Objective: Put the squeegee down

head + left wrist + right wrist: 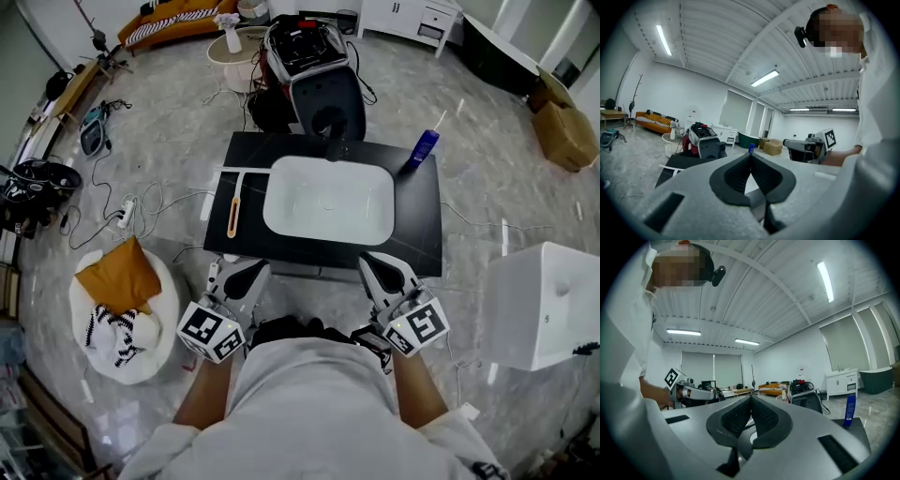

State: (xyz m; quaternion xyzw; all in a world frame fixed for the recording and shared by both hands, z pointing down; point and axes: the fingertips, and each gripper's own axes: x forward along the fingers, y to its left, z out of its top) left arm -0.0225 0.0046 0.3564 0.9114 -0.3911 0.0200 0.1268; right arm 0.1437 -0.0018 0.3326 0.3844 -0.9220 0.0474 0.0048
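Squeegee (232,205) lies flat on the left strip of the black surface (422,234), its orange handle parallel to the white basin (328,200) and just beside it. It is clear of the basin rim, so it should not tip or slide in; the blade detail is too small to read. Left hand-held gripper (248,272) sits near the surface's front edge, close to the person's torso and well apart from the squeegee. Its own view shows the pads pressed together with nothing between them (750,157). Right hand-held gripper (375,267) mirrors it on the other side of the body, jaws likewise closed and empty (751,401). A blue bottle (424,148) stands upright at the far right corner of the surface, untouched. Judgement: the put-down looks complete, since neither tool is in contact with anything on the surface.
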